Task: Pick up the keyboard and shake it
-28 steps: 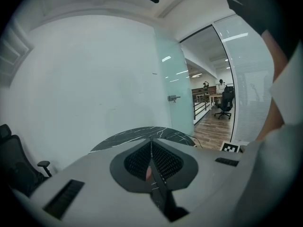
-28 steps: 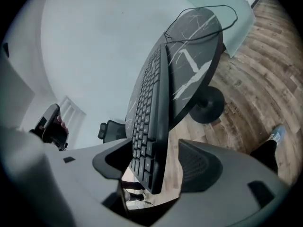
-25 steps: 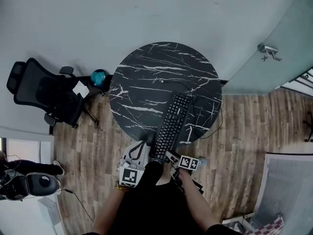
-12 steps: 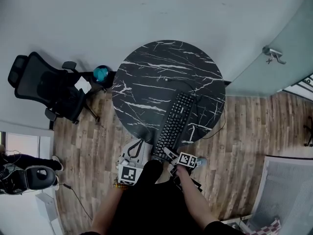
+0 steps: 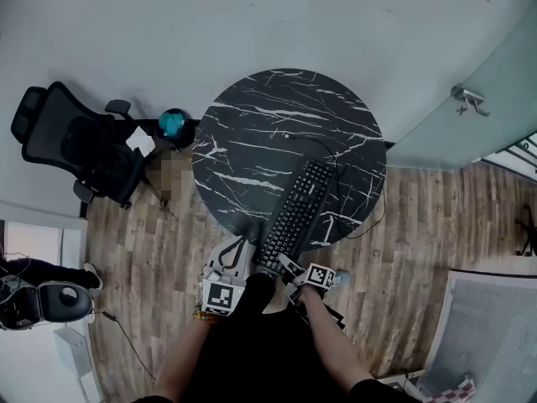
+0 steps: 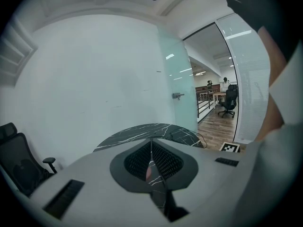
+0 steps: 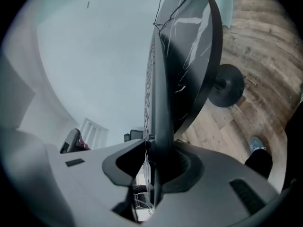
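While the keyboard [image 5: 298, 212] lay slantwise on the round, dark, white-veined tabletop [image 5: 252, 133], its long axis ran from the near rim, beside the person, up and rightward toward the far side. Its short near end pointed straight at the right tongs [image 5: 284, 264]. Those tongs were therefore the nearer of the two and met the keyboard end-on, in line with its length, while the left tongs [image 5: 242, 250] hung just beside the tabletop's near rim, to the left of that same end and apart from it. The right gripper view showed the keyboard [image 7: 156, 79] edge-on, as a thin dark slab running away between the two jaws, with the tabletop [image 7: 194, 46] lying alongside it. The jaws had just been closing and stood narrowly apart, pinching the near edge of the slab between their pads. No lift off the tabletop could be made out in the head view. The left gripper view showed the left tongs [image 6: 151, 148] pressed together with nothing between them, aimed across the tabletop [image 6: 137, 131] at the wall beyond. Judged from this layout, the grip sat at one extreme end of a long object, so raising and shaking it would load the far end as a lever against a single pinch.
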